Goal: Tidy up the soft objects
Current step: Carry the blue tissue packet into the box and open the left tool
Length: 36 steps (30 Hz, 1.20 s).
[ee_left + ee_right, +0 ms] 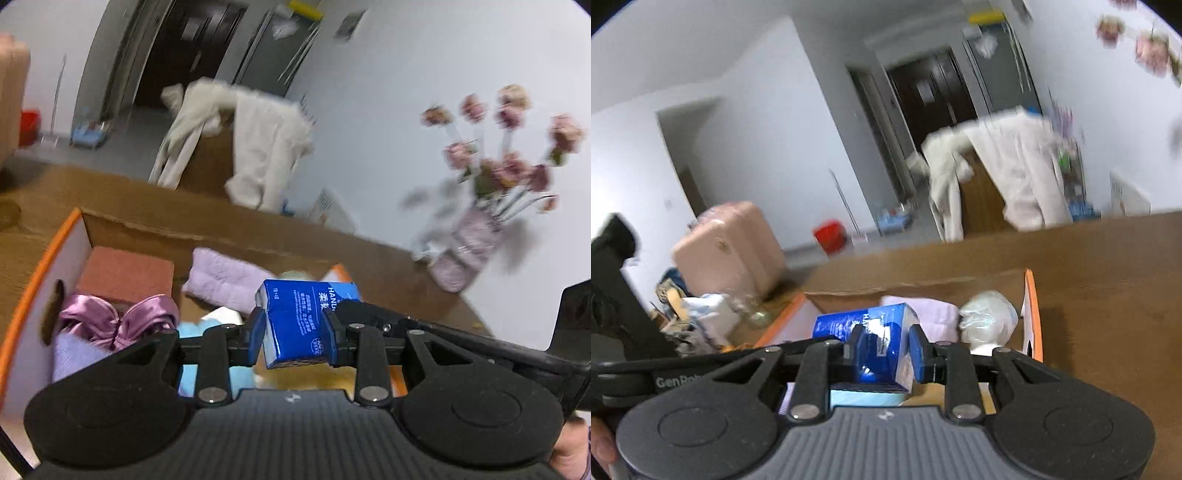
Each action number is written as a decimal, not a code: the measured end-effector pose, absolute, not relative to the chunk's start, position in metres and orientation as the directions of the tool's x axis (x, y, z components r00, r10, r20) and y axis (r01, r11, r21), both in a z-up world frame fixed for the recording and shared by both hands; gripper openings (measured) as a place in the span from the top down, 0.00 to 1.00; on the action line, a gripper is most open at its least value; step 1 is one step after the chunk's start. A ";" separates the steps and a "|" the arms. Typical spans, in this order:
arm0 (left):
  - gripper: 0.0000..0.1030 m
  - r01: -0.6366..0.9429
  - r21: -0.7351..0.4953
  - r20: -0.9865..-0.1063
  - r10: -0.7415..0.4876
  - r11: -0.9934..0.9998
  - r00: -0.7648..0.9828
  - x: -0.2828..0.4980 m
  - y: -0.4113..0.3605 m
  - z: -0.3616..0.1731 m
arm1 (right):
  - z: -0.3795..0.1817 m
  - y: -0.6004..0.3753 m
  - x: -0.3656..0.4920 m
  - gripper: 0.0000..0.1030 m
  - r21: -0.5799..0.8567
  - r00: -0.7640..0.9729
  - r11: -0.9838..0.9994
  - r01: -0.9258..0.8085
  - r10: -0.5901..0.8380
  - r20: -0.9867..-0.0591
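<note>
A blue tissue pack point(295, 321) hangs above an orange-rimmed cardboard box point(48, 266). My left gripper point(293, 336) is shut on it, blue pads pressing both sides. In the right wrist view the same pack point(882, 343) sits between the pads of my right gripper point(884, 350), also shut on it. Inside the box lie a pink satin piece point(118, 321), a lilac towel point(229, 280), a reddish folded cloth point(125, 273) and a light blue item point(207, 332). A plastic-wrapped white bundle point(990, 321) rests at the box's right end point(1030, 306).
The box stands on a wooden table point(147, 203). A vase of pink flowers point(465, 251) is at its right edge. Small clutter point(701, 321) lies to the box's left. Beyond stand a chair draped in white clothing point(258, 147), a pink suitcase point(731, 251) and a red bucket point(831, 236).
</note>
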<state>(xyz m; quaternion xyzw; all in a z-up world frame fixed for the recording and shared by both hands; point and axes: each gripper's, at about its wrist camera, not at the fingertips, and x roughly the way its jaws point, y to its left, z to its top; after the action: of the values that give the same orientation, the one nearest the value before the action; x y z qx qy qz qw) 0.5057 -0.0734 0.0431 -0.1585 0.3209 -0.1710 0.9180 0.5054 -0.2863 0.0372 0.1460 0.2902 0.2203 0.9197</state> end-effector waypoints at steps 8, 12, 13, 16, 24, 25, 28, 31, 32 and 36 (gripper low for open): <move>0.71 0.180 -0.356 -0.700 -0.390 0.917 0.598 0.560 -0.090 -0.008 | -0.010 -0.284 0.564 0.85 0.369 0.627 0.898 -0.242 0.434 -0.647; 0.76 0.151 -0.344 -0.714 -0.363 0.927 0.599 0.565 -0.086 -0.014 | -0.010 -0.265 0.563 0.84 0.267 0.604 0.927 -0.264 0.375 -0.703; 0.76 0.140 -0.334 -0.718 -0.348 0.932 0.603 0.565 -0.085 -0.014 | -0.011 -0.260 0.563 0.84 0.246 0.595 0.929 -0.276 0.366 -0.716; 0.79 0.163 -0.308 -0.717 -0.342 0.937 0.608 0.565 -0.083 -0.017 | -0.017 -0.244 0.563 0.85 0.155 0.579 0.942 -0.298 0.307 -0.756; 0.64 0.232 -0.295 -0.696 -0.375 0.927 0.612 0.547 -0.078 0.012 | 0.013 -0.248 0.537 0.77 0.128 0.609 0.951 -0.280 0.279 -0.743; 0.63 0.246 -0.290 -0.682 -0.380 0.925 0.625 0.541 -0.075 0.020 | 0.021 -0.250 0.533 0.75 0.125 0.619 0.951 -0.283 0.280 -0.733; 0.59 0.300 -0.237 -0.627 -0.381 0.924 0.679 0.509 -0.063 0.053 | 0.049 -0.256 0.518 0.70 0.120 0.655 0.949 -0.292 0.290 -0.698; 0.51 0.332 -0.183 -0.583 -0.374 0.926 0.721 0.476 -0.051 0.083 | 0.079 -0.259 0.492 0.64 0.111 0.690 0.944 -0.310 0.303 -0.658; 0.48 0.338 -0.162 -0.567 -0.368 0.927 0.737 0.465 -0.046 0.091 | 0.087 -0.260 0.485 0.62 0.110 0.699 0.943 -0.313 0.308 -0.645; 0.40 0.320 -0.082 -0.520 -0.315 0.944 0.794 0.424 -0.024 0.114 | 0.113 -0.263 0.449 0.52 0.119 0.730 0.934 -0.338 0.340 -0.592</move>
<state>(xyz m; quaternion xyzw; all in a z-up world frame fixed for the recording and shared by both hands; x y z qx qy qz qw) 0.4235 -0.0241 0.1140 0.0053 0.2738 -0.1677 0.9471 0.4492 -0.2628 0.1126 0.0015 0.3188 0.1823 0.9301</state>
